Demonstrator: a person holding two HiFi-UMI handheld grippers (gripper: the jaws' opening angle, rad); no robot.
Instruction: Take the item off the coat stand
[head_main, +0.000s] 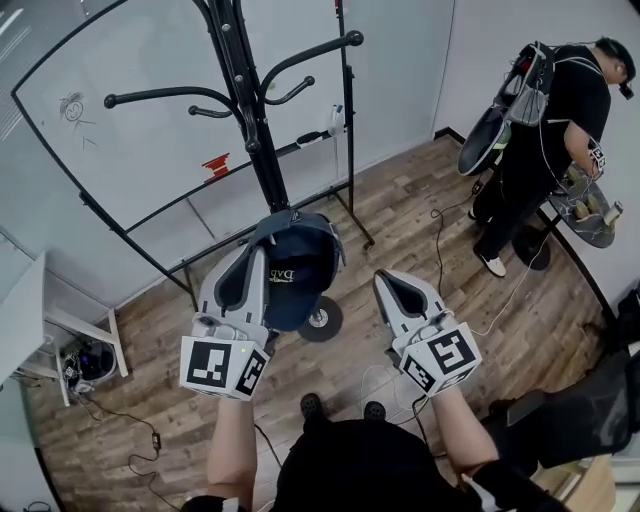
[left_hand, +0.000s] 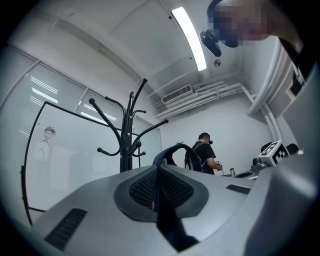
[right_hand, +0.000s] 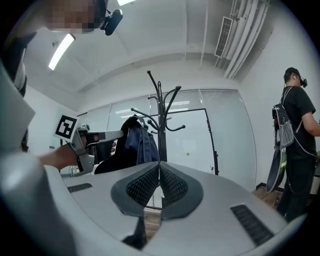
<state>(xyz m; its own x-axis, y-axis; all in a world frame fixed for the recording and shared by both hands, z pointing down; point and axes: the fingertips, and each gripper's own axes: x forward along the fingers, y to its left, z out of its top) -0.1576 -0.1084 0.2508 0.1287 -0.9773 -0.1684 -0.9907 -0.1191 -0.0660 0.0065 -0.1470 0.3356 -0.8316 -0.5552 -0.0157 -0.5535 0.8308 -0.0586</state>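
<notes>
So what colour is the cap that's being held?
The cap is dark navy blue; the head view shows it best.

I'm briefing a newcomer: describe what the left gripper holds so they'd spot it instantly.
Find the black coat stand by the whiteboard. In front of it, the left gripper pinches a navy cap: cloth with pale lettering, unlike the bare hooks.

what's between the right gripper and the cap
Nothing: in the head view the gap from the right gripper to the cap shows only wooden floor below.
</notes>
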